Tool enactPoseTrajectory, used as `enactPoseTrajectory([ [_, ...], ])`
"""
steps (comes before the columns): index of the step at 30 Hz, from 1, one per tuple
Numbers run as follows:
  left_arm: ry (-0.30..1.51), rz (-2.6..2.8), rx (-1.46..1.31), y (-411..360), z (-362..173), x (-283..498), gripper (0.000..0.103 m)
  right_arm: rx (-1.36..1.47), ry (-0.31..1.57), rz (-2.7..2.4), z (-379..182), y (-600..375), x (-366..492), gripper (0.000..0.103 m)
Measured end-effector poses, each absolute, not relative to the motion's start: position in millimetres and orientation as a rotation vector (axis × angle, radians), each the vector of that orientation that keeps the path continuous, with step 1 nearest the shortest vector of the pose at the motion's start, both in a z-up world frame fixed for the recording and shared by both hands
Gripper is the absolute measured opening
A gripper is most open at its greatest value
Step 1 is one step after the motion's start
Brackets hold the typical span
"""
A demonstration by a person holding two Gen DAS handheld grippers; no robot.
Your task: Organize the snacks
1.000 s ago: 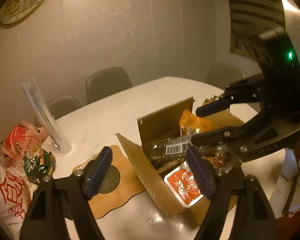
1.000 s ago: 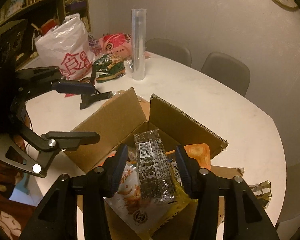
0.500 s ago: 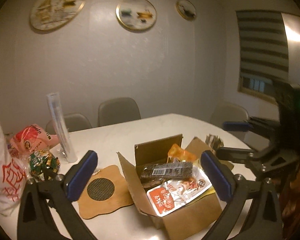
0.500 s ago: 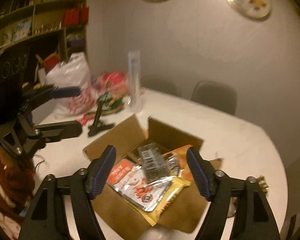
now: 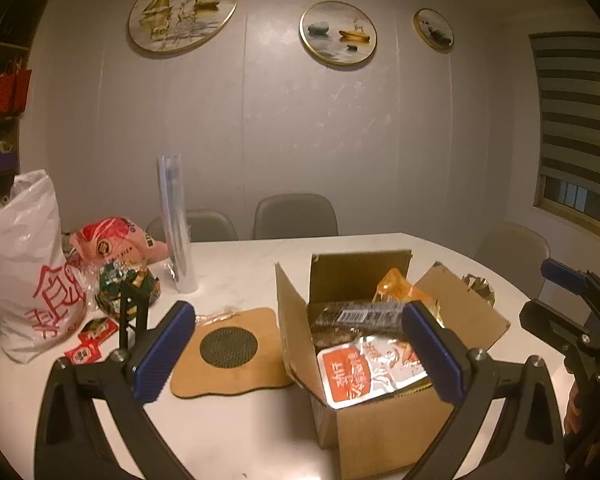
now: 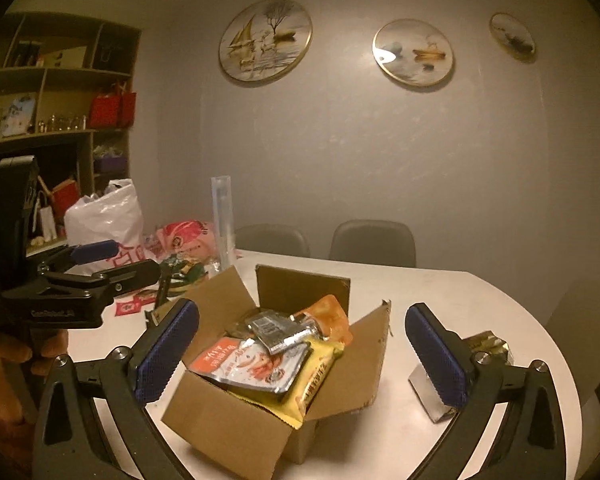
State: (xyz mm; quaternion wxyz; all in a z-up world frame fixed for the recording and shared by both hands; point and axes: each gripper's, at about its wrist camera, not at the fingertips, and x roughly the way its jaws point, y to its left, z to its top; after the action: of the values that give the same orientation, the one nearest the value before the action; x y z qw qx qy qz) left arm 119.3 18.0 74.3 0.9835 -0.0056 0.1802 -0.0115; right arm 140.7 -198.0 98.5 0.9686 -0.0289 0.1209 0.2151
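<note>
An open cardboard box (image 5: 384,428) (image 6: 228,420) stands on the white table, filled with snack packets: an orange-and-white pouch (image 5: 364,368) (image 6: 248,364), a dark barcoded bar (image 5: 360,316) (image 6: 276,332), an orange packet (image 5: 396,288) (image 6: 328,312) and a yellow pack (image 6: 316,376). My left gripper (image 5: 296,352) is open and empty, held back above the near table edge before the box. My right gripper (image 6: 300,356) is open and empty, also raised in front of the box. Each gripper shows in the other's view, the right (image 5: 572,308) and the left (image 6: 100,264).
At the table's left stand a white plastic bag (image 5: 24,264), pink (image 5: 112,240) and green (image 5: 128,284) snack bags, small red sachets (image 5: 88,344), a clear tall tube (image 5: 176,224) and a small black stand (image 5: 128,316). A cork mat (image 5: 228,352) lies beside the box. A gold foil packet (image 6: 488,348) lies right.
Both grippers have pulled up and back from the box and opened wider. The right gripper let go of the dark bar, which now lies in the box.
</note>
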Motion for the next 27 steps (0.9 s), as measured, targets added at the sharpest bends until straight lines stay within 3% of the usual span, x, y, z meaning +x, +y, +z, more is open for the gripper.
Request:
enactPoseTrajectory([
  [27, 0.37, -0.027, -0.009, 16, 66, 115, 0.102, -0.032, 0.24, 0.447, 91, -195, 132, 0.103],
])
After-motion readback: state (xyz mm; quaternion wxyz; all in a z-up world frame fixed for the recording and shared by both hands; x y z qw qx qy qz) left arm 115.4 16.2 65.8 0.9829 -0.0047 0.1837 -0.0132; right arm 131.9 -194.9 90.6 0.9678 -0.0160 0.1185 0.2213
